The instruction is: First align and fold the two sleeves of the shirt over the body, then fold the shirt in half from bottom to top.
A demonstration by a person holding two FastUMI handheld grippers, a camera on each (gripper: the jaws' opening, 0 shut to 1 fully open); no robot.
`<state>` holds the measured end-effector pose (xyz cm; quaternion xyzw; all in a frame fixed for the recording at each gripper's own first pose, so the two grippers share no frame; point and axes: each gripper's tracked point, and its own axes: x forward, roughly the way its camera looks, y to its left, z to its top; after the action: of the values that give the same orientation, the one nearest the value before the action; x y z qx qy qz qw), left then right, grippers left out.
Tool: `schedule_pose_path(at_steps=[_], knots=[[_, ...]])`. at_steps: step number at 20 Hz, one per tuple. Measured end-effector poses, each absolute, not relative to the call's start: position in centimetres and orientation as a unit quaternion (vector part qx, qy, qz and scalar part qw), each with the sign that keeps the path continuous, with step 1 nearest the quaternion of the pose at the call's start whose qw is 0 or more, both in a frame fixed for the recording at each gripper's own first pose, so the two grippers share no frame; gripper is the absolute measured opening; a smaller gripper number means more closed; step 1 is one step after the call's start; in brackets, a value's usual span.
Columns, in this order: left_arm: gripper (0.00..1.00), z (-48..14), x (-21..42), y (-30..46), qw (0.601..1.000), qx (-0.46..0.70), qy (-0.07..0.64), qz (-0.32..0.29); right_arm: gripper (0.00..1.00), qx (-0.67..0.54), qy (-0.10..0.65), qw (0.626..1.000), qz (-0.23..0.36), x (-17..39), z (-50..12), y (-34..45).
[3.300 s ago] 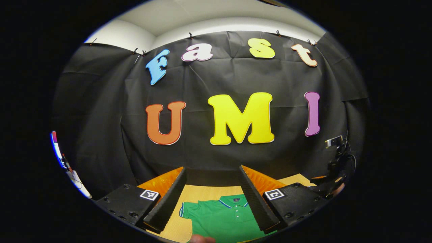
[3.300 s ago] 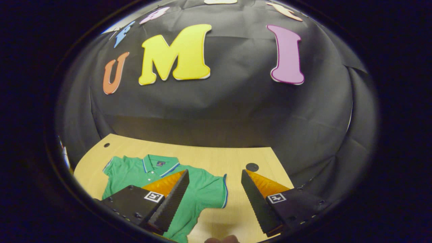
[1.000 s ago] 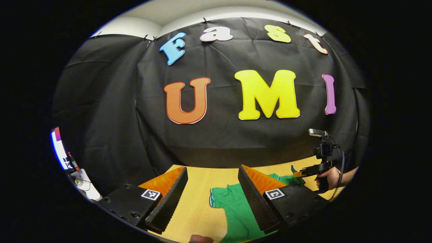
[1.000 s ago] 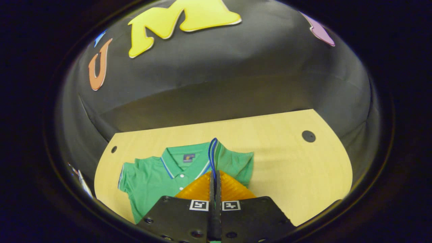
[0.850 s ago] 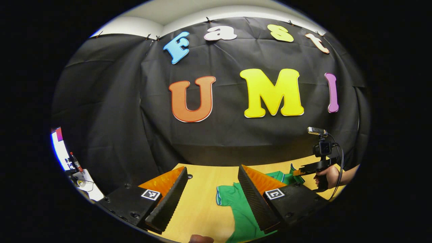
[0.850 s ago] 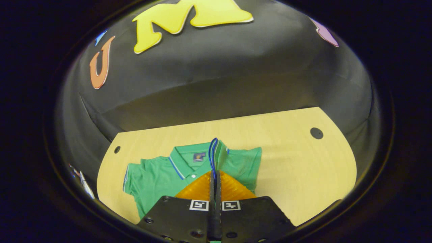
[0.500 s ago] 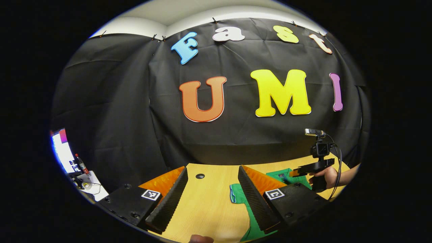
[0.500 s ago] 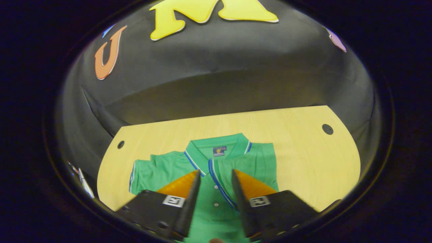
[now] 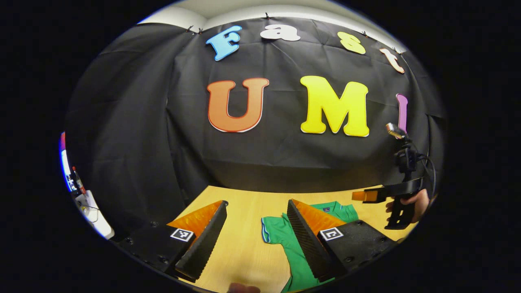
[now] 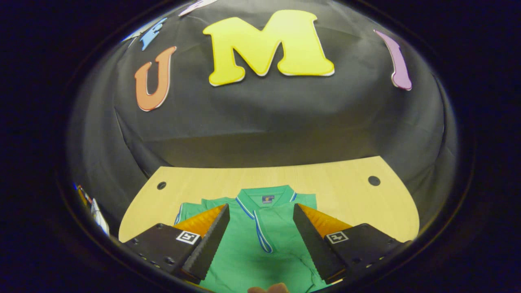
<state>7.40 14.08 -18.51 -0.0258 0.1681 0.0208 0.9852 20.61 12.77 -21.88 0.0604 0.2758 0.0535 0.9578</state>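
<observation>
Fingers first: the right gripper (image 10: 260, 238) is sitting wide apart with nothing between its fingers, hovering over the green shirt (image 10: 260, 244) at the bottom middle of the right gripper view. The left gripper (image 9: 256, 236) is also spread wide and gripping nothing, hanging over bare tabletop (image 9: 244, 244) at the bottom of the left gripper view, with the shirt's still-spread sleeve (image 9: 274, 232) showing just inside its right-hand finger.

The shirt is lying flat on the tabletop, buttons up, filling the lower middle of the right gripper view. Its collar (image 10: 266, 195) is pointing up the frame toward the booth wall, so the long axis is running bottom to top in that view, hem end nearest the camera.

Progress, as far as I can judge: the sleeve on the right side of the frame is looking folded in already, since a blue-trimmed edge (image 10: 260, 236) is lying across the chest and that side of the shirt is ending in a straight line. The sleeve on the left of the frame is still sticking out past the finger there. So I'm guessing one sleeve done, one sleeve left, then the bottom-to-top fold, which isn't started.
</observation>
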Motion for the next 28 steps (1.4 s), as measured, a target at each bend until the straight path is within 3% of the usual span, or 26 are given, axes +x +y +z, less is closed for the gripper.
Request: schedule_pose_path(at_steps=[6,10,13,17,21,26,28], knots=[[0.97,-28.8,10.4,12.2,0.955,-0.069,0.283,-0.051,0.96,0.014,0.235,0.970,0.060,14.0,-16.7,10.1],[0.97,-34.5,12.3,12.2,0.936,-0.085,0.337,-0.058,0.96,0.006,0.230,0.972,0.047,10.8,-14.9,7.9],[0.98,-37.6,14.2,12.0,0.929,-0.087,0.354,-0.064,0.93,0.024,0.260,0.964,0.039,7.4,-15.9,6.3],[1.00,-41.6,15.3,12.2,0.917,-0.096,0.385,-0.051,0.96,0.011,0.288,0.957,0.021,4.0,-17.5,4.4],[0.93,-43.6,16.2,12.2,0.914,-0.092,0.393,-0.038,0.96,-0.003,0.285,0.958,0.013,3.5,-17.2,3.8],[0.75,-45.2,16.3,12.2,0.909,-0.092,0.405,-0.015,0.96,-0.005,0.282,0.959,0.006,3.3,-16.8,3.0],[0.75,-45.4,16.1,12.2,0.908,-0.086,0.411,-0.004,0.95,-0.004,0.282,0.959,-0.002,3.3,-17.0,2.3]])
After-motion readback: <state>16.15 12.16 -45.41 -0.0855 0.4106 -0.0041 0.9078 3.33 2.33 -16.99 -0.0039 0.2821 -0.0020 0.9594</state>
